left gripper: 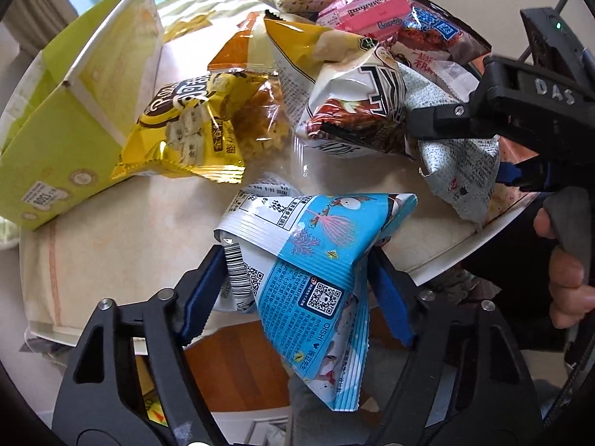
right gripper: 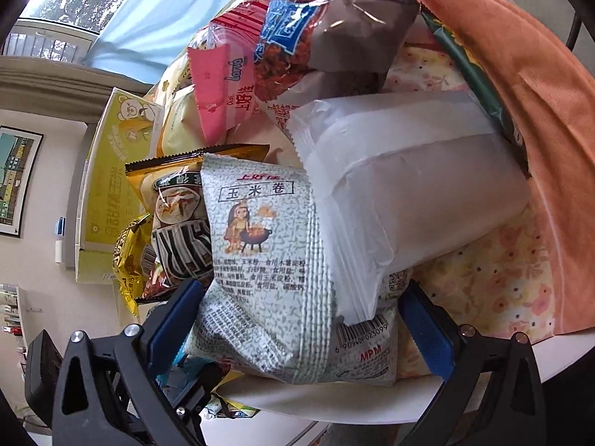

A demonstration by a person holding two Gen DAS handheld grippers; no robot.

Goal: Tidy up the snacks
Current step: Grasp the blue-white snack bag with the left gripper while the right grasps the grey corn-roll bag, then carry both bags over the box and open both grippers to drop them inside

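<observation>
Your left tongs (left gripper: 297, 278) are clamped on the blue packet (left gripper: 316, 260) at the desk's (left gripper: 122, 245) near edge, right tongs (right gripper: 297, 319) wide around the grey corn-roll bag (right gripper: 267, 260), its long axis running near-to-far, pads not yet pressing.

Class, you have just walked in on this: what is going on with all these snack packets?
A person with a gripper in each hand is sorting a heap of snack packets on a table. The left gripper is clamped on a blue packet near the table's edge. The right gripper straddles a grey-white corn-roll packet at the edge of the heap; whether it is gripping yet is unclear. A yellow-green box stands beside the heap.
</observation>
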